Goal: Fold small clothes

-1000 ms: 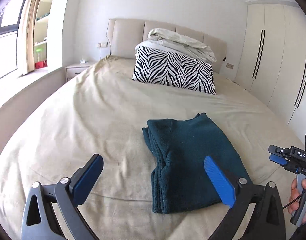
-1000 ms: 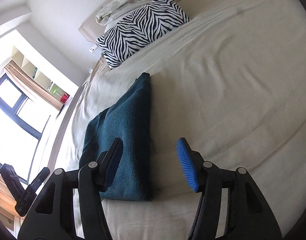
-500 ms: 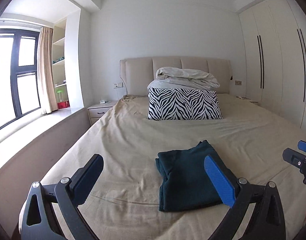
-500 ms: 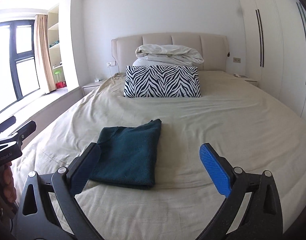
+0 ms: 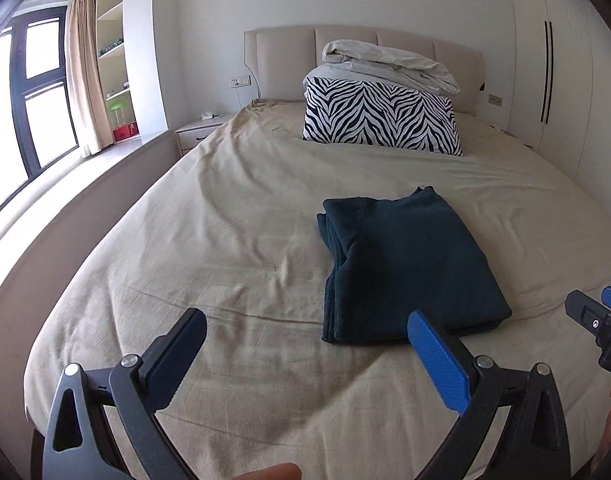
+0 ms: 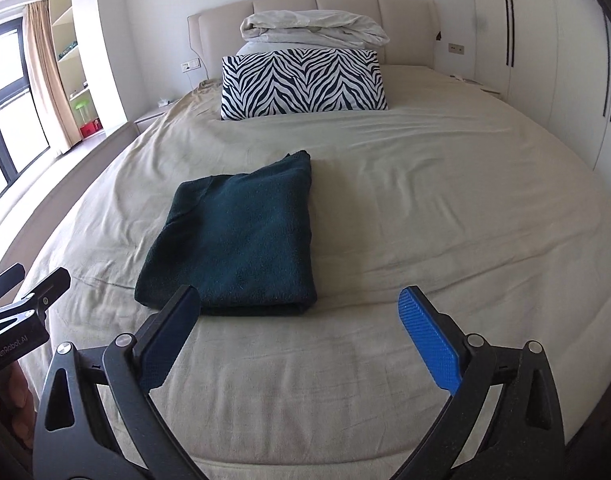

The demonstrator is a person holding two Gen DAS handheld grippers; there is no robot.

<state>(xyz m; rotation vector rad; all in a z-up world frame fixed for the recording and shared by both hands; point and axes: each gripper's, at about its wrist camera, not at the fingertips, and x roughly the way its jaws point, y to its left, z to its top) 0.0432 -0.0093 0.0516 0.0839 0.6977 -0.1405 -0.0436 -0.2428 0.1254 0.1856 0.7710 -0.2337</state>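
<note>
A dark teal garment [image 5: 405, 264] [image 6: 241, 236] lies folded into a rectangle on the beige bed sheet [image 5: 225, 240] [image 6: 425, 208]. My left gripper [image 5: 305, 332] is open with nothing between its fingers, held back from the garment's near left corner. My right gripper [image 6: 297, 308] is open and empty too, just short of the garment's near edge. The right gripper's tip [image 5: 593, 320] shows at the right edge of the left wrist view, and the left gripper's body [image 6: 17, 316] at the left edge of the right wrist view.
A zebra-striped pillow [image 5: 381, 120] [image 6: 301, 82] with a bundled white duvet [image 5: 385, 60] [image 6: 313, 28] on it stands at the headboard. A nightstand [image 5: 197, 128], a window [image 5: 37, 92] and shelves are to the left. White wardrobes [image 5: 553, 80] line the right wall.
Both grippers pulled back from the folded garment. The right gripper's jaws widened and its view rolled level. The garment stays in place on the bed.
</note>
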